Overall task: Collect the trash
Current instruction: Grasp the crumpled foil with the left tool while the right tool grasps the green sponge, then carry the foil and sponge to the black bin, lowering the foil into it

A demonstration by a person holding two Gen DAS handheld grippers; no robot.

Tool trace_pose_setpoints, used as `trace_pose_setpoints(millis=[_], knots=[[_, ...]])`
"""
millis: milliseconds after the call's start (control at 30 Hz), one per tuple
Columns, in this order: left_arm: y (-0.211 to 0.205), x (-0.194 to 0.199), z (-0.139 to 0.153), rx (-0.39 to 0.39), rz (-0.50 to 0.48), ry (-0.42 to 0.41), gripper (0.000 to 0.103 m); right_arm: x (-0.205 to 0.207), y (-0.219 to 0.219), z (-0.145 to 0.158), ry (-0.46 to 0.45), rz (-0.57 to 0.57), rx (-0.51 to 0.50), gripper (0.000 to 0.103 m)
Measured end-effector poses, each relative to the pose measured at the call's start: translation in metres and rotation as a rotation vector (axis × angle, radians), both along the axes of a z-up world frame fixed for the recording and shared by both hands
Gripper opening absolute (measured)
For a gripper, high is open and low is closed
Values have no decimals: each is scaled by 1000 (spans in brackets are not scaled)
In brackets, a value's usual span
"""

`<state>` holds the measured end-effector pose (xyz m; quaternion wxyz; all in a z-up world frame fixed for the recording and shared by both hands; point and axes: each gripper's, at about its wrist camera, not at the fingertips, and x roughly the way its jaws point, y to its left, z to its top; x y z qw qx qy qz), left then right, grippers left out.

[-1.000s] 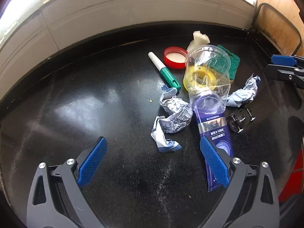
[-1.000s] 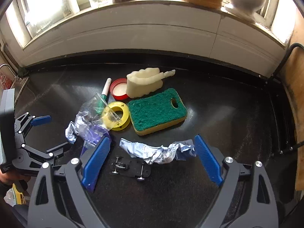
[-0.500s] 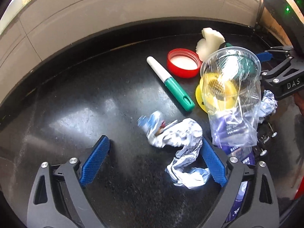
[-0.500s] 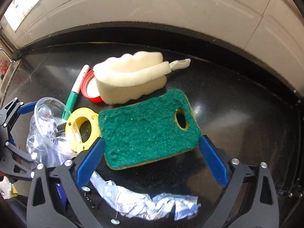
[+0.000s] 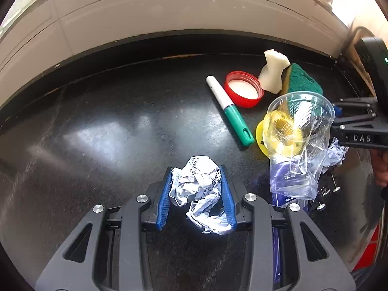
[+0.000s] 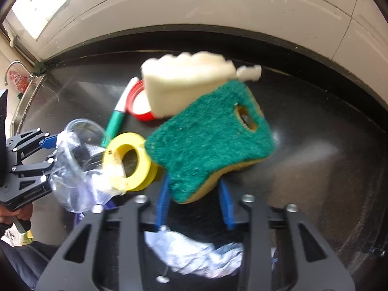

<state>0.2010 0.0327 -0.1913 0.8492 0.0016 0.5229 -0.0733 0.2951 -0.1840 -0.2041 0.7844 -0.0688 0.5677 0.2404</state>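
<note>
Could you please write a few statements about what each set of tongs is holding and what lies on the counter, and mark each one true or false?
1. The left tongs are shut on the crumpled wrapper. True.
2. The right tongs grip the yellow tape roll. False: they are shut on a corner of the green sponge; the roll lies beside it.
3. The marker lies beside the red lid. True.
4. The clear plastic cup stands upright. False: it is crushed and lies on its side, over the tape roll.
5. A second crumpled wrapper lies on the counter under the right tongs. True.
</note>
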Motion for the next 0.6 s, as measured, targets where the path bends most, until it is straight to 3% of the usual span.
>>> trace_pose_setpoints(millis=[67, 600], knots=[[7, -2, 8, 2, 22, -6, 37, -6, 3, 4, -5, 2, 6, 28], [8, -84, 94, 2, 127, -95, 37, -86, -40, 101, -178, -116, 25, 28]])
